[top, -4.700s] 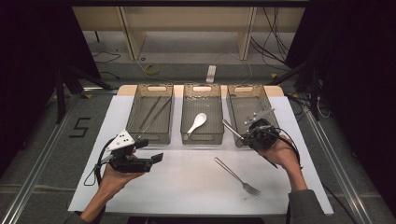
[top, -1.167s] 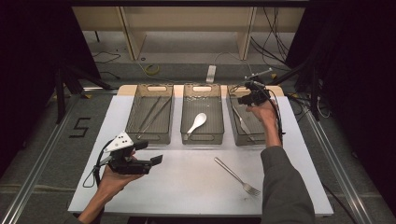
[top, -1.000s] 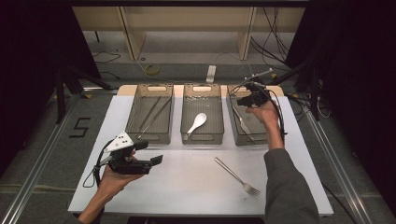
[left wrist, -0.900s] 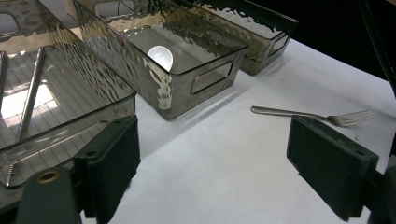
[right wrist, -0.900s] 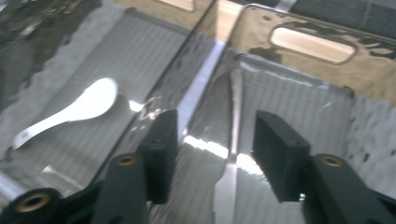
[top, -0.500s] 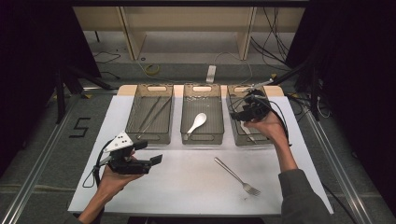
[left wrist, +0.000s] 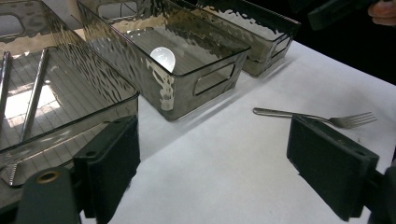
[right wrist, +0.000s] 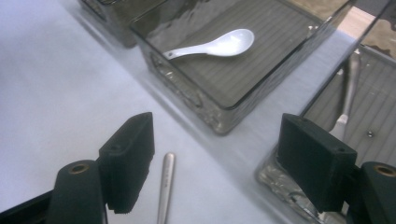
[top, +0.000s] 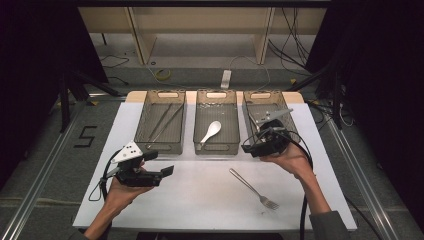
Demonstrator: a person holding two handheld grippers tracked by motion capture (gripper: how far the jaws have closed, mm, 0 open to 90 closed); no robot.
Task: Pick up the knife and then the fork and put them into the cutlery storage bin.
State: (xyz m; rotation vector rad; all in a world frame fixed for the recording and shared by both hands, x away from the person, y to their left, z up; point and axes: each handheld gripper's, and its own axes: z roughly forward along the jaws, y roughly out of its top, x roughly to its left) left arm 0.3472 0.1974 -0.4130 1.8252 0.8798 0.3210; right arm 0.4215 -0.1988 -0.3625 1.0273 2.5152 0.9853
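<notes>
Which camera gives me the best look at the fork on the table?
The high view: the whole fork lies bare on the white table, handle toward the bins, tines toward the person. The left gripper view also shows its full length, but low and slanted. The right gripper view catches just the handle end.

Your right gripper [top: 250,145] comes back from the far end of the right bin [top: 295,112] to its near edge, above the fork [top: 252,187] handle. Its jaws have just been opening, nothing between them.

Right tool [top: 248,146] just opening, empty; left tool [top: 167,171] open.
</notes>
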